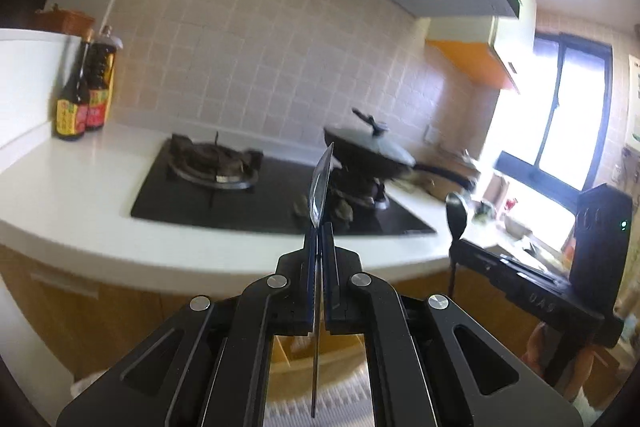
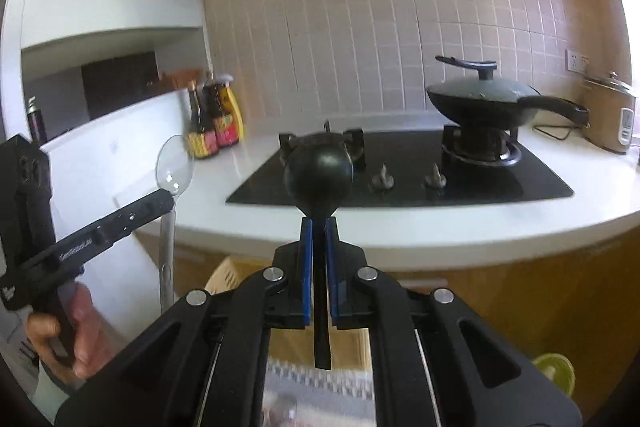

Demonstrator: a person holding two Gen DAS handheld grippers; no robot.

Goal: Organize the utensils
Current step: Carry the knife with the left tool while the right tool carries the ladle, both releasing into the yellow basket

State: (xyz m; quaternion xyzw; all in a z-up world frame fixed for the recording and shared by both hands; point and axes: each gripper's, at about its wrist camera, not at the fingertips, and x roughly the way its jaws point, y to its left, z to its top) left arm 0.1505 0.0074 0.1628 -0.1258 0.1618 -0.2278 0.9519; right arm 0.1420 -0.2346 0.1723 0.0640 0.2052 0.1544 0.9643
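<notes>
My left gripper (image 1: 320,227) is shut on a metal spoon (image 1: 321,193), seen edge-on with its bowl up and its thin handle hanging below the pads. From the right wrist view the same metal spoon (image 2: 174,163) shows its shiny bowl, clamped in the left gripper (image 2: 170,195) that a hand (image 2: 68,331) holds at the left. My right gripper (image 2: 319,221) is shut on a black spoon (image 2: 319,169), bowl up, handle hanging down between the blue pads. That black spoon (image 1: 457,213) and the right gripper (image 1: 454,247) appear at the right of the left wrist view.
A white counter (image 2: 440,227) holds a black gas hob (image 2: 400,179). A lidded black pan (image 2: 492,99) sits on the right burner. Sauce bottles (image 2: 212,123) stand at the back left, a rice cooker (image 2: 610,119) at the right. Wooden cabinet fronts lie below.
</notes>
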